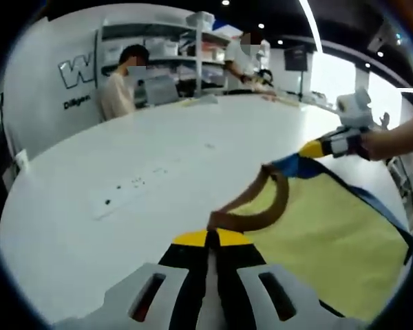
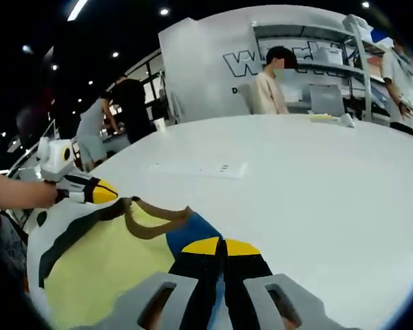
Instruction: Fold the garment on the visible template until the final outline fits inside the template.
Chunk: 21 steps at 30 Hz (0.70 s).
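A yellow garment (image 1: 323,234) with a brown neck band (image 1: 261,218) and blue trim lies on the white table (image 1: 179,151), lifted along one edge. My left gripper (image 1: 210,237) is shut on the brown band. My right gripper (image 1: 315,148), held by a hand, is shut on the blue edge at the right. In the right gripper view, my right gripper (image 2: 221,245) pinches the blue fabric (image 2: 189,232). The left gripper (image 2: 102,192) holds the brown band (image 2: 148,223) at the left, above the yellow garment (image 2: 103,268).
A flat white panel with small dark marks (image 1: 124,192) (image 2: 201,168) is set in the table beyond the garment. People (image 1: 120,86) stand by shelves (image 1: 179,58) past the far edge. Another person (image 2: 131,103) stands at the left.
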Motion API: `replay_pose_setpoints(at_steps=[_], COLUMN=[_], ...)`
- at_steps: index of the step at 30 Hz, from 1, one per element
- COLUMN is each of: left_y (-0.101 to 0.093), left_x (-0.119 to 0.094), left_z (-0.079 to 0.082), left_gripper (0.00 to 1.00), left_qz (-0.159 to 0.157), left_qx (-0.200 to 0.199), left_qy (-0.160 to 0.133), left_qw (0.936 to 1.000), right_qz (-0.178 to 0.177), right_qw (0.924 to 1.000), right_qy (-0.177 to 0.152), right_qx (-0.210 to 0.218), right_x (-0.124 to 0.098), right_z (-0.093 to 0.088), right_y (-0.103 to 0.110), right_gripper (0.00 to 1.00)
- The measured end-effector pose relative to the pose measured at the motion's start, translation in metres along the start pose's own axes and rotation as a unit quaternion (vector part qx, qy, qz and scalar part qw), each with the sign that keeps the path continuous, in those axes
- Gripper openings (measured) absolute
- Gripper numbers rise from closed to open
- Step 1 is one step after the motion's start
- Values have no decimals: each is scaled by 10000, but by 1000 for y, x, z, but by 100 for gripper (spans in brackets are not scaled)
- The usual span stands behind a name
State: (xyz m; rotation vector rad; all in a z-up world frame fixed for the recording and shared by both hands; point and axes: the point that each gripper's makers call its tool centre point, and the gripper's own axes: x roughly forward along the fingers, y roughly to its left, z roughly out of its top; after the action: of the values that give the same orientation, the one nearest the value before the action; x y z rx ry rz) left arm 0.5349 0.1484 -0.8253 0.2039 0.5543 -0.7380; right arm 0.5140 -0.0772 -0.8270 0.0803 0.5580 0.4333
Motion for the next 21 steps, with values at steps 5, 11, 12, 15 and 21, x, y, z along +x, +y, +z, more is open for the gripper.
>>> replay_pose_setpoints(at_steps=[5,11,12,15,21], left_y=[3,1,1,-2,-13], left_x=[-4,-11,-12,-23,-48], left_z=[4,9,10,17,22], left_gripper=[4,11,11,14,16], left_qz=[28,9,1,11,-6], left_qx=[-55,94,104,211,327], left_qy=[-52,-86,-97,-196,-329], left_qw=[10000,9999,9999,9996,9989], right_qz=[-6,-90,-110,-68,59], right_qw=[10000,9998,9997,9993,9982], right_qy=[-36,-192,-208,-355,-575], right_qx=[40,-3,-8,-6,-151], right_x=[-1,-1,-3,-14,-38], right_z=[1,10,11,20,27], right_y=[-1,-8,-9,-6,6], right_gripper=[0,7,6,7,6])
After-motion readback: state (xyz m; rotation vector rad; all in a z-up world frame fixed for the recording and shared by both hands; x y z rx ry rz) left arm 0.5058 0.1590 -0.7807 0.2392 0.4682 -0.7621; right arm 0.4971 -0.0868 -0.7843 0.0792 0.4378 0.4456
